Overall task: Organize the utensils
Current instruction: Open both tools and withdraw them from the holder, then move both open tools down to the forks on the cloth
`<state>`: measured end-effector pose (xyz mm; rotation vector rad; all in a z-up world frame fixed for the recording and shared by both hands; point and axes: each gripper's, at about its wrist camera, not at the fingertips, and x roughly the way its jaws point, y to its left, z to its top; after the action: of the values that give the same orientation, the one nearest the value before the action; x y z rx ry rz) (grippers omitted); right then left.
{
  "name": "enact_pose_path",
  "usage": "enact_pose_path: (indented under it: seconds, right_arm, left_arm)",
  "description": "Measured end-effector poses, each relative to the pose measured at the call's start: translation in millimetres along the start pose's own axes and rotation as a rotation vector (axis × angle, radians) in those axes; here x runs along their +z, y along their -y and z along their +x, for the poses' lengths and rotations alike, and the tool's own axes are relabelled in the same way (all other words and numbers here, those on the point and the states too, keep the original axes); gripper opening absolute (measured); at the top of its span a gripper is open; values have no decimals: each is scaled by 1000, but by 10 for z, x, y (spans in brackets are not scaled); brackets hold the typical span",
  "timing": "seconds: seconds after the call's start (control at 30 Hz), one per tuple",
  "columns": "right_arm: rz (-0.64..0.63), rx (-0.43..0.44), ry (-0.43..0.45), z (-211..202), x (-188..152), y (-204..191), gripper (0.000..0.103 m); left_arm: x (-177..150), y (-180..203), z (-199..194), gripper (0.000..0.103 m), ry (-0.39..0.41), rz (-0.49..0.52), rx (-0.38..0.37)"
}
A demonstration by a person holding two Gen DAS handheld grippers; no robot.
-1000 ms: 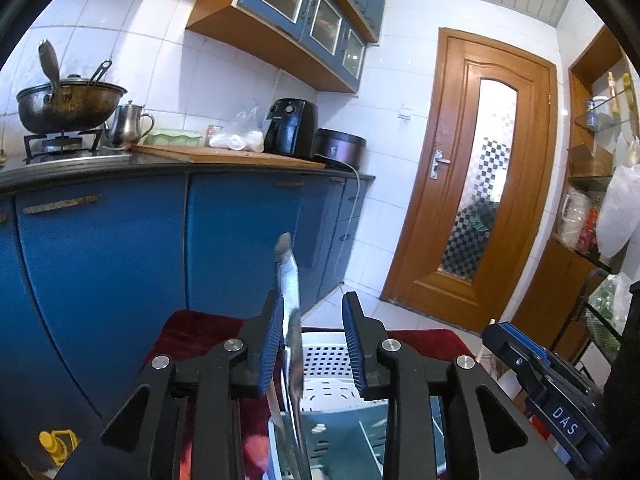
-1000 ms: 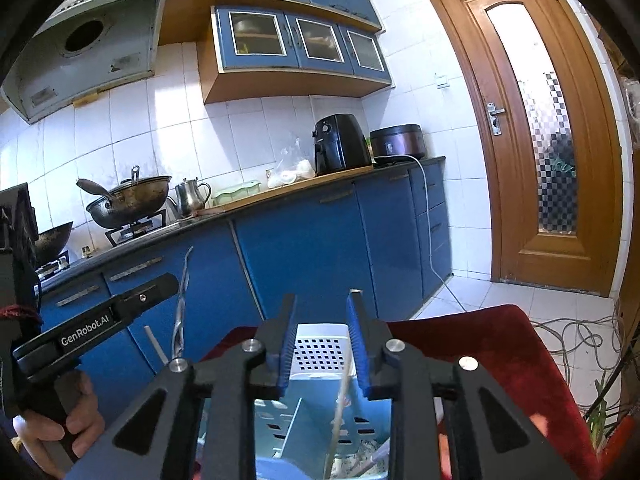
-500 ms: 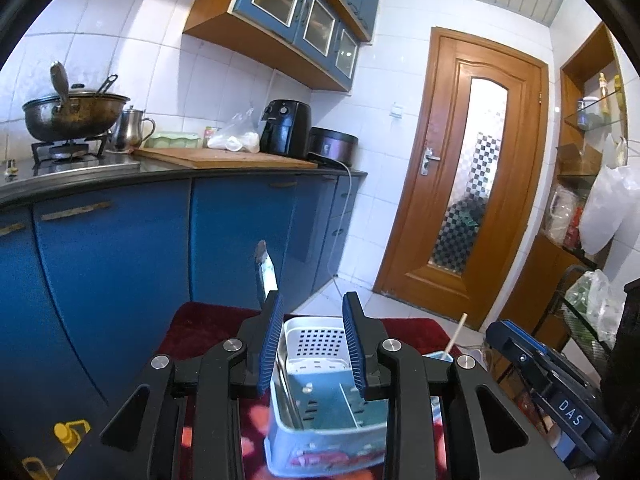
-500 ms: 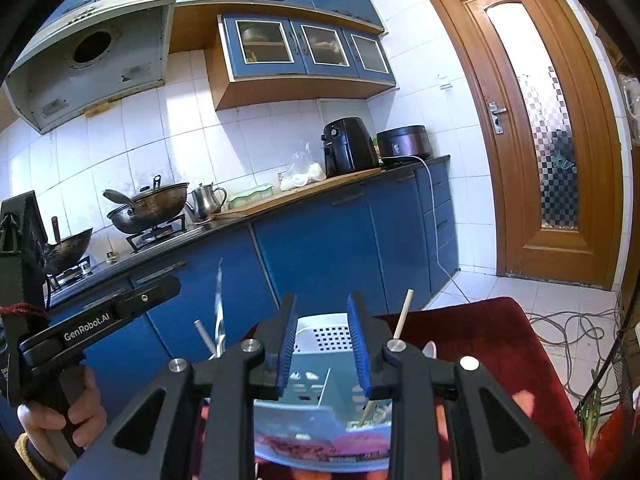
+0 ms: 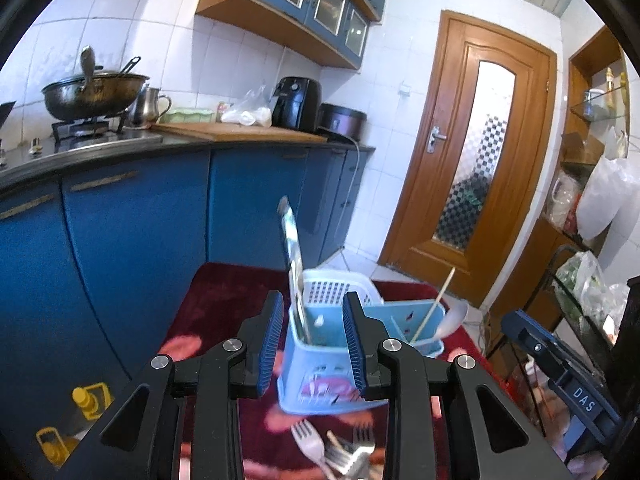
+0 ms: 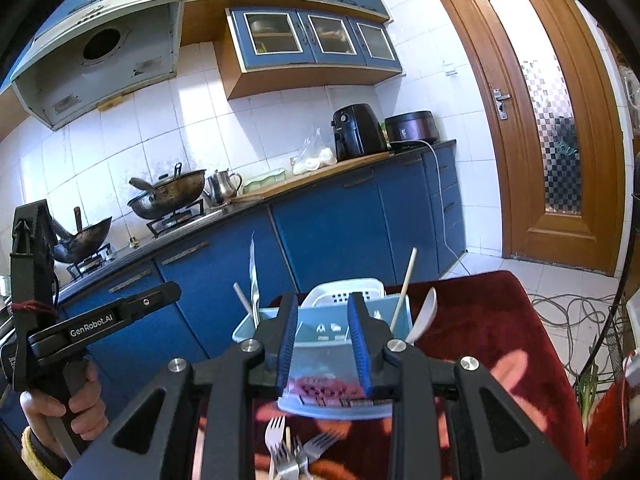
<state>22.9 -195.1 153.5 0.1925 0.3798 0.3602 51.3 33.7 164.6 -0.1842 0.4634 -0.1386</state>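
A light blue utensil caddy (image 5: 320, 364) (image 6: 328, 400) stands on a red cloth (image 5: 216, 300) (image 6: 480, 320). A knife (image 5: 290, 236) (image 6: 253, 276) stands upright in its left compartment. A chopstick (image 5: 438, 300) (image 6: 404, 284) and a white spoon (image 5: 454, 318) (image 6: 424, 314) lean in the right one. Several forks (image 5: 320, 448) (image 6: 284, 448) lie on the cloth in front of the caddy. My left gripper (image 5: 312, 300) and right gripper (image 6: 323, 300) are both open and hold nothing. The caddy shows beyond their gaps.
A white perforated basket (image 5: 332, 284) (image 6: 344, 288) sits behind the caddy. Blue cabinets (image 5: 132, 240) run along the left under a counter with a wok (image 5: 94, 94), kettle and air fryer (image 5: 296, 102). A wooden door (image 5: 476, 160) is beyond. Cables (image 6: 568, 312) lie on the floor.
Both grippers have drawn back from the caddy, which now looks smaller and farther off. The forks on the cloth have come into view. The knife stays standing in the caddy.
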Motion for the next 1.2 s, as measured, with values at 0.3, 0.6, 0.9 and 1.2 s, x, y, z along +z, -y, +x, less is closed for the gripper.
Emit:
enact_pose_path:
  seconds: [0.3,0.6,0.9,1.2]
  right_arm:
    - [-19,-11,-79,-82,-258,-67,29]
    - [-32,-2,-166,-32,-580,-150,29]
    - [-48,4,-262,157,-886,-235,29]
    - [-52,11,-361,386,-1150,-288,35]
  left_arm:
    - [-354,-57,-82,31,-93,17,32]
    - [-702,-156,-103,31,-166,8,60]
    - [-954,-284,-21,32,-224,0,96]
    - [-1192,-428,133,32,-284,-22,125]
